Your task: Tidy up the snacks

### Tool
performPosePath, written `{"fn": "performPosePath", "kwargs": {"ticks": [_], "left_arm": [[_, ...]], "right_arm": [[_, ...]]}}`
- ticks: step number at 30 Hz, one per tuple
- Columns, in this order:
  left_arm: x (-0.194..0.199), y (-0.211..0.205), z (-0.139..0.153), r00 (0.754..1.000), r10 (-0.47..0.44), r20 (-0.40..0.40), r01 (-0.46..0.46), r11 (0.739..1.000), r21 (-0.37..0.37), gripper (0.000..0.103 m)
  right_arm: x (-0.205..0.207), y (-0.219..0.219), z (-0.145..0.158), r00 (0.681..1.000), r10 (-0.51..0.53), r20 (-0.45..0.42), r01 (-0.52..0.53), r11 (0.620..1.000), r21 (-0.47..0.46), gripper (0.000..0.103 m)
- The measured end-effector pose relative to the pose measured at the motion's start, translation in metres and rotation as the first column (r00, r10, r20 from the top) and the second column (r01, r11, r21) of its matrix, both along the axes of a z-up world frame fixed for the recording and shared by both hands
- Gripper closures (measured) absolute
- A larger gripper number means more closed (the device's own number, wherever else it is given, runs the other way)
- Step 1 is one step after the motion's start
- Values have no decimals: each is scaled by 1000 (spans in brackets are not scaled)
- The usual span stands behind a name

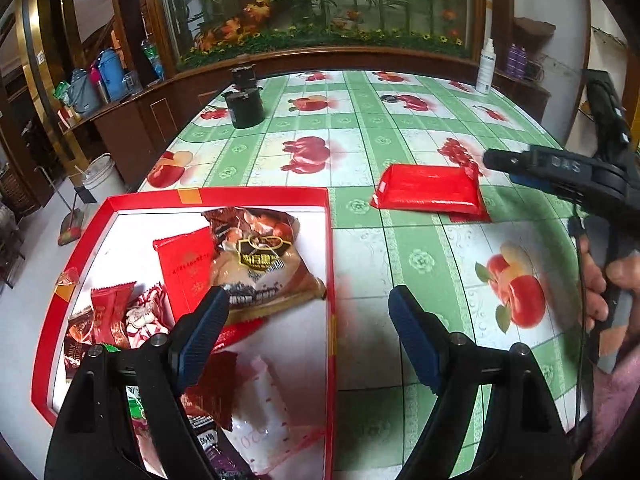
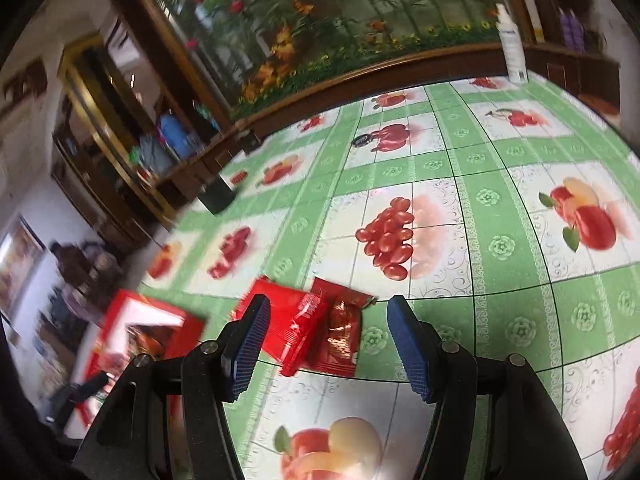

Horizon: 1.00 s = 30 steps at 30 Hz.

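1. Left gripper: jaws apart and empty, poised over the right edge of the red box; a brown snack bag lies inside, just beyond the left finger.
2. Right gripper: jaws apart, gripping nothing.
3. Red snack packet: flat on the green tablecloth, outside the box, overlapping a smaller packet; both lie between and just beyond the right fingertips.

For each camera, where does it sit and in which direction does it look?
Left wrist: on the left tongs, looking down over the red box; the right tongs and a hand show.
Right wrist: on the right tongs, aimed at the red packets.
Shared: packets, tablecloth, white bottle.
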<state>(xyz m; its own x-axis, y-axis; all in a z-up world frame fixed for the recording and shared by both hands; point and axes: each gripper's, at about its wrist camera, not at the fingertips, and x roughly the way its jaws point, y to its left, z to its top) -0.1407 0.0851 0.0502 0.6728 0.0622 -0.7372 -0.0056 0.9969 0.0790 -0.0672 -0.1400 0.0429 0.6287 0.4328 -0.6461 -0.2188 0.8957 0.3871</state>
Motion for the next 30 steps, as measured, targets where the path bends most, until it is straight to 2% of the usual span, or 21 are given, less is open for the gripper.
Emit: {"fn": "performPosePath", "kwargs": {"ticks": [2,6,9,14,16,17,18,20,22,25,26,28,30], "left_arm": [[-2,-1,-1,1000,-8,0,8,1000,0,20],[-6,-3,-1,1000,-28,-9,28,999,-18,20],[-10,-5,1,999,-39,-6,39,999,-5,20],[-12,-1,-2,999,-32,-16,32,999,1,20],[-9,4,-3,1000,-14,-21,14,1000,-7,20],[-7,6,-3,1000,-7,-24,6,1000,-15,20],[-6,7,-3,1000,0,-27,0,1000,-25,20],[-6,8,-3,1000,1,-25,-2,999,-34,20],[-6,6,-3,1000,-3,-24,2,1000,-29,20],[-8,6,-2,1000,-8,-22,7,999,-34,20],[-8,6,-3,1000,-9,-23,8,999,-37,20],[-9,5,-5,999,-16,-28,15,999,-40,20],[-11,3,-6,999,-26,-31,24,999,-44,20]], "right_arm": [[5,-4,-2,1000,-16,-8,16,1000,15,40],[31,-16,-1,997,-74,-29,77,991,112,40],[57,-3,-6,995,-78,-66,85,991,105,40],[77,49,-16,998,-2,-56,-1,999,-52,42],[76,71,-26,996,49,-71,-60,984,-165,44],[72,77,-27,997,63,-40,-70,973,-219,45],[67,85,-27,995,91,-32,-97,957,-274,51],[60,89,-28,992,119,-40,-125,945,-301,54],[53,92,-29,991,130,-43,-137,932,-335,63],[32,96,-29,982,186,-30,-182,899,-399,70],[26,96,-29,975,216,-42,-215,896,-389,71],[7,85,-24,933,348,-94,-360,894,-266,73],[-7,68,-16,908,412,-83,-420,887,-193,74]]}}
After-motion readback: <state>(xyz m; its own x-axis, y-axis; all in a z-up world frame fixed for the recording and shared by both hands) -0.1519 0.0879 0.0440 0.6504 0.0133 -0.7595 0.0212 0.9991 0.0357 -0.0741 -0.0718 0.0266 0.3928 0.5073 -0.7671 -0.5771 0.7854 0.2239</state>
